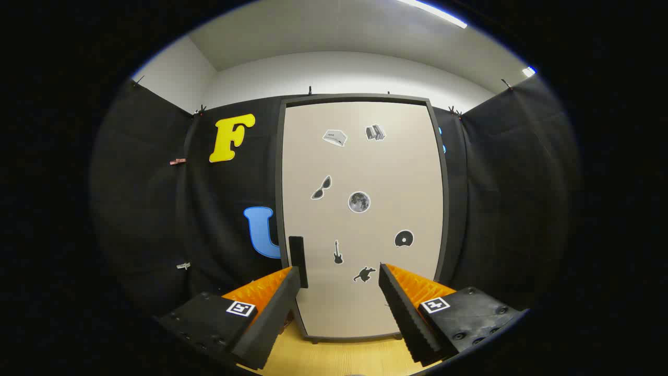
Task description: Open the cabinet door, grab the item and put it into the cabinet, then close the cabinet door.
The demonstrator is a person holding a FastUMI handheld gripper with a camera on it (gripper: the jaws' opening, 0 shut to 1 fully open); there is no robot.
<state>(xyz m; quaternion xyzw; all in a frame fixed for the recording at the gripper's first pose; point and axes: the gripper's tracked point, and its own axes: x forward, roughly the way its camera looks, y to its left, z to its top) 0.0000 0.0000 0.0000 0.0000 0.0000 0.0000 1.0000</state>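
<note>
The cabinet stands upright straight ahead of the claw, at 12 o'clock, on a wooden surface. Its beige door is shut inside a dark frame, so what the cabinet holds cannot be seen. Small stickers are spread over the door, for example a moon and a guitar. The black handle is a narrow bar with its long axis vertical, placed on the door's left edge, low down. From the claw it lies at about 11 o'clock, just above the tip of the left finger and much nearer to it than to the right finger. The claw is spread wide and holds nothing. In my judgement the door must be opened first, so the claw should shift a little to the left to bring the handle between the fingers. The item to store I cannot see here.
</note>
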